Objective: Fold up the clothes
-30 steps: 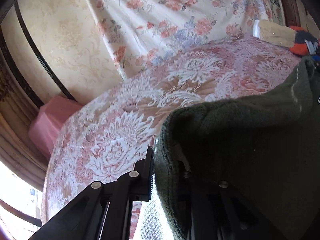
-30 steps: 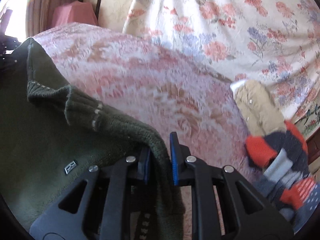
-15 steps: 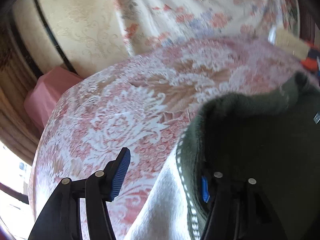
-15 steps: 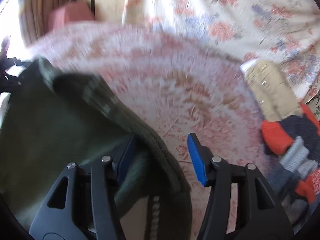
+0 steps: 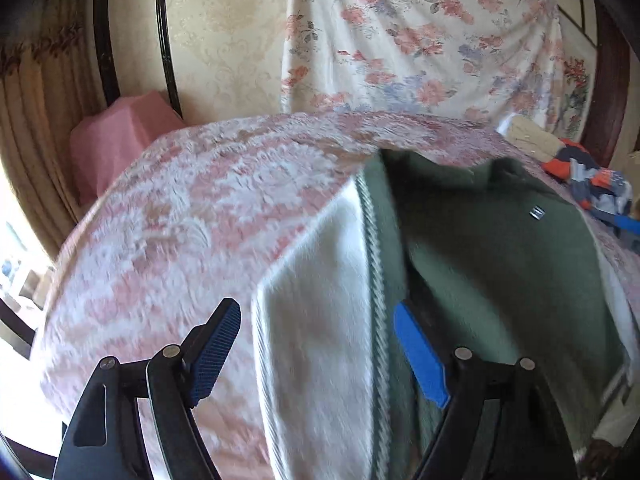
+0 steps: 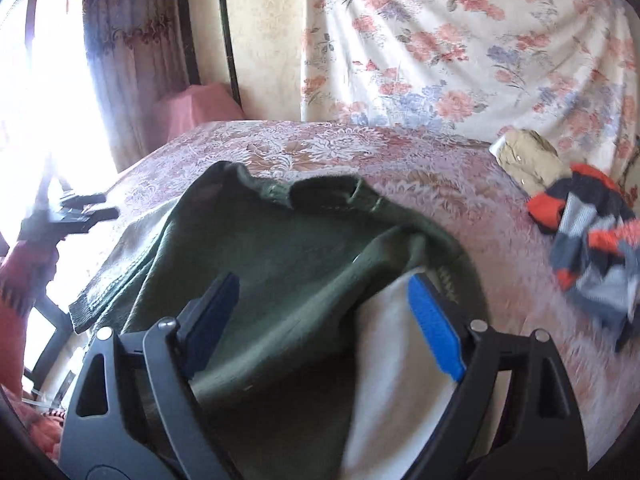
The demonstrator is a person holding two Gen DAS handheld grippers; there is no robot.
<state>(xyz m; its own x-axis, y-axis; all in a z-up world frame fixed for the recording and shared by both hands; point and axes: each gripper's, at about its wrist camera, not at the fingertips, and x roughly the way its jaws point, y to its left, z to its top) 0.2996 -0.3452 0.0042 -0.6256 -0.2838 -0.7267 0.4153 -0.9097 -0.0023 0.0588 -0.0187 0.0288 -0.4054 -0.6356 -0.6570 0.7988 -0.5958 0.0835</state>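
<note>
A dark green sweater (image 5: 492, 256) with cream sleeves lies spread on the pink patterned bed (image 5: 192, 216). It also shows in the right wrist view (image 6: 280, 264). My left gripper (image 5: 320, 344) is open and empty above the sweater's left cream sleeve (image 5: 316, 320). My right gripper (image 6: 328, 312) is open and empty above the sweater's right side, over a cream sleeve (image 6: 392, 352). The left gripper also appears at the far left of the right wrist view (image 6: 86, 206).
A folded beige garment (image 6: 528, 160) and a crumpled orange, navy and grey garment (image 6: 592, 236) lie at the bed's far right. A floral sheet (image 6: 460, 48) hangs behind. A pink covered object (image 5: 116, 136) stands by the curtain at the left.
Both grippers have opened and let go of the sweater's shoulder edges. The sweater has dropped flat onto the bed, and both grippers have drawn back and up.
</note>
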